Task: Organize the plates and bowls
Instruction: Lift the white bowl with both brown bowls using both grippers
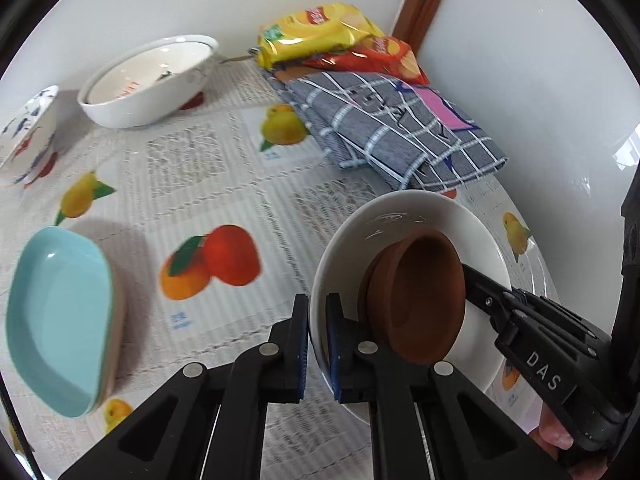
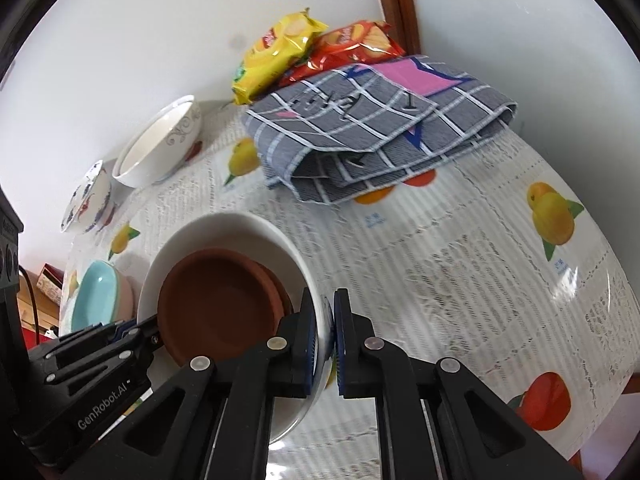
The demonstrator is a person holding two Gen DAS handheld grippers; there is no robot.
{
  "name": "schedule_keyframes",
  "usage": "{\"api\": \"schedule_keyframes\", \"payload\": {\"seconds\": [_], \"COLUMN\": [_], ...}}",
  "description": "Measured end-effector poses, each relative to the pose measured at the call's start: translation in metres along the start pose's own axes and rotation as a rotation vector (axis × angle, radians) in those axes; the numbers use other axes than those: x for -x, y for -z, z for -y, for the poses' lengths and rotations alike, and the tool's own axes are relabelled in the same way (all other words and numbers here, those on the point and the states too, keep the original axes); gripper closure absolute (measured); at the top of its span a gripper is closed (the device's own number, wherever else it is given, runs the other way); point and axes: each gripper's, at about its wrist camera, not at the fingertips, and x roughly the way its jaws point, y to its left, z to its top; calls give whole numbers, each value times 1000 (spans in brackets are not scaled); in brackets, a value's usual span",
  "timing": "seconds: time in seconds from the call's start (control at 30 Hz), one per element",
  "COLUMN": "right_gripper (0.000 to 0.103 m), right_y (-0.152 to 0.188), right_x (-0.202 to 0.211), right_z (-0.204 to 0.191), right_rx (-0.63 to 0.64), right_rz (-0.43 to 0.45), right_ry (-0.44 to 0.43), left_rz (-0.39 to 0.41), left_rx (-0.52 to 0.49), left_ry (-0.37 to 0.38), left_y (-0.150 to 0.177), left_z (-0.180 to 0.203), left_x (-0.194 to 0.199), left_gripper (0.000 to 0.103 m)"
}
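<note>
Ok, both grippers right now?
Left gripper: shut on the white ceramic bowl rim.
Right gripper: shut on the same bowl's opposite rim.

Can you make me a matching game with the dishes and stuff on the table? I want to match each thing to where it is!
Things:
1. brown dish
2. white plate
3. yellow snack bag
4. blue dish

Places:
A. on top of a pink dish
B. pinched at its rim by both tongs
C. inside the white plate
D. by the wall, beside the red snack bag

Pairs: 1-C, 2-B, 3-D, 4-A
</note>
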Motion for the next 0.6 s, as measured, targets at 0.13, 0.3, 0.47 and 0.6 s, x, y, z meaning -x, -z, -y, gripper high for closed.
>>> {"api": "schedule_keyframes", "payload": {"seconds": [0.13,0.3,0.47,0.6], "right_gripper": [95,95,95,95], "right_y": [-1,-2,-2,-3], "right_x": [4,5,6,8], "right_z": [-20,-42,-65,-79], "right_rx": [25,42,66,77], "right_rz": [12,8,11,17], "right_ry": [-14,-36,-53,-68], "left_rz": [19,36,56,71], "left_rx": [22,51,73,83], "left_ry": [-9,-17,-23,-32], "left_y": [2,4,5,4], "left_z": [-18,-39,-57,-69], "left_x": [13,25,39,49], "left_gripper": [95,95,95,95]}}
